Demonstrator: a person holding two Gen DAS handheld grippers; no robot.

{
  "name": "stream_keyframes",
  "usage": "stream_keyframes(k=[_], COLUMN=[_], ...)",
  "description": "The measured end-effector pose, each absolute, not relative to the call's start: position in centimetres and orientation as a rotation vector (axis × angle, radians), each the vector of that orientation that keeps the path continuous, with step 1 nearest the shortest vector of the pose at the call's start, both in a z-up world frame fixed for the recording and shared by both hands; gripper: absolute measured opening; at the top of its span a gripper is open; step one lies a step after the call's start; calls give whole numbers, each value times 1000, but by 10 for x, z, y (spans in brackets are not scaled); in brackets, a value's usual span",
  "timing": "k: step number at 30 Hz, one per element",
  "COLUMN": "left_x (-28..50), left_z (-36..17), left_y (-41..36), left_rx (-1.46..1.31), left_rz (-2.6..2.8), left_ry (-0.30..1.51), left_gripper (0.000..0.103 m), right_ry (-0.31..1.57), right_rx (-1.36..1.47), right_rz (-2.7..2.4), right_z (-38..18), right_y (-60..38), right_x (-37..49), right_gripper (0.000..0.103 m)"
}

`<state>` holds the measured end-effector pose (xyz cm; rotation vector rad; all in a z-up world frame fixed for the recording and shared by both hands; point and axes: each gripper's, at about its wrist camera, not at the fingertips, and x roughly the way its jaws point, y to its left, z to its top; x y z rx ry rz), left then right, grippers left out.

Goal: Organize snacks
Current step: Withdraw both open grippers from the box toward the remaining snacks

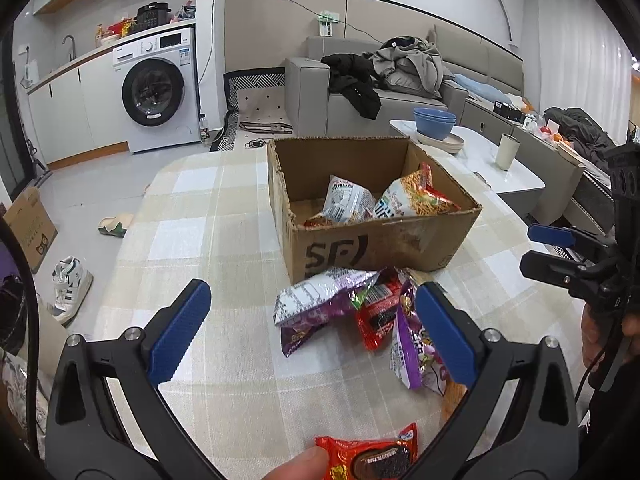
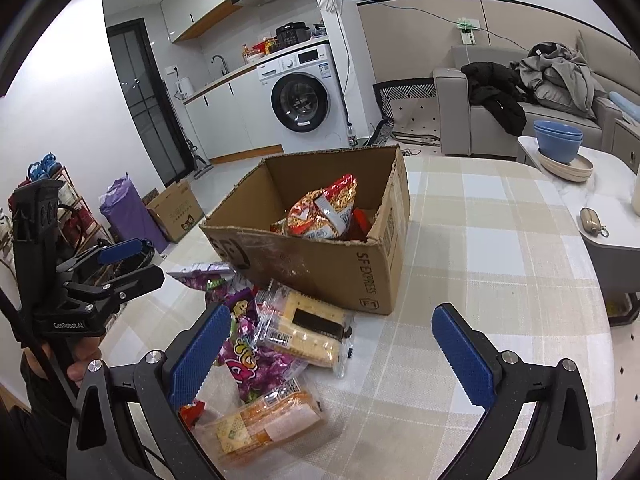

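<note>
My left claw (image 1: pixel 312 332) and right claw (image 2: pixel 332 354) both stand apart, empty. Just ahead of both lie the snack packets (image 2: pixel 256 356): light, crinkly, slippery; I judge a crimped edge the best hold. Beyond them stands the cardboard box (image 2: pixel 320 260), already holding noodle packets (image 1: pixel 380 200).

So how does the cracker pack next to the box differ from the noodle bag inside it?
The cracker pack lies flat on the tablecloth outside the cardboard box; the noodle bag stands propped up inside it. The cracker pack is clear, showing pale crackers, while the noodle bag is printed red and orange. Both look sealed.
</note>
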<state>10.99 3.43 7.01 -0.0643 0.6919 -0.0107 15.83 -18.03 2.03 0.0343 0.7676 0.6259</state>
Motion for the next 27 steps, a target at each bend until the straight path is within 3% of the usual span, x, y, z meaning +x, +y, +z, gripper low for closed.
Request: stream_keyframes(k=[27], left_x=[57], left_z=[34], left_y=[9], left_rx=[24], left_rz=[-60], left_ry=[832], left_gripper=[102], right_ry=[819], right_rx=[-148], right_rz=[773], right_z=[6], right_y=[-170], right_x=[121], right_gripper=[102])
